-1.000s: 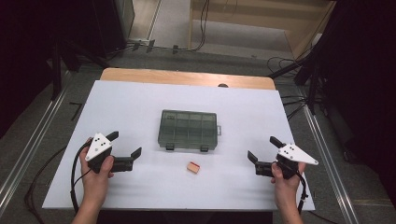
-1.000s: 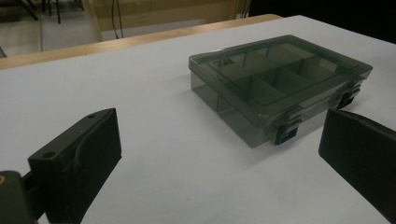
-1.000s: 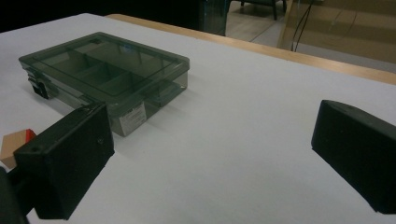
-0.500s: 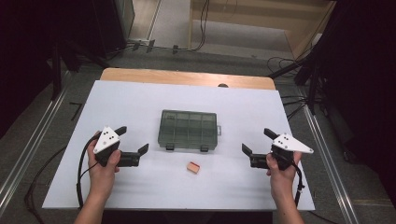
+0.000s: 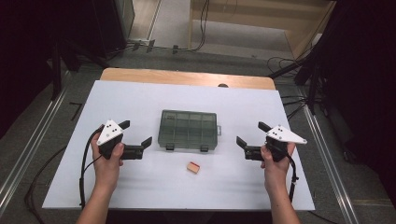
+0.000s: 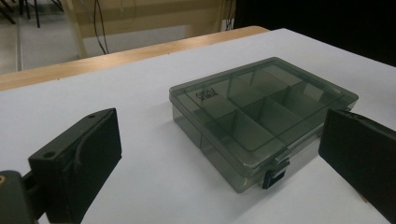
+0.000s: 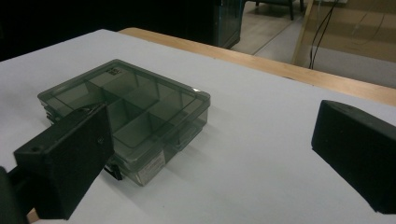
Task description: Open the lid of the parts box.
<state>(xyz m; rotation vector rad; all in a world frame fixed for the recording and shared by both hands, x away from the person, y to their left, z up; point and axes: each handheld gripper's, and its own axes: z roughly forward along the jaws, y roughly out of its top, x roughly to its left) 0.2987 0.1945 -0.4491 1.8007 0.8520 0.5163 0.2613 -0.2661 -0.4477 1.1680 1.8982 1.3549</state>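
Both tools, left tool (image 5: 138, 136) and right tool (image 5: 248, 135), are held spread wide beside the closed box (image 5: 188, 130) on the bench (image 5: 140, 100).

We're looking down on a white table (image 5: 196, 98) with a bare wooden strip (image 5: 187, 77) along its far edge. Beyond it we see grey floor (image 5: 233, 44), black cables (image 5: 203, 28) trailing across it, and pale wooden furniture (image 5: 261, 11). Metal rails (image 5: 28, 149) flank us; the sides are dark.
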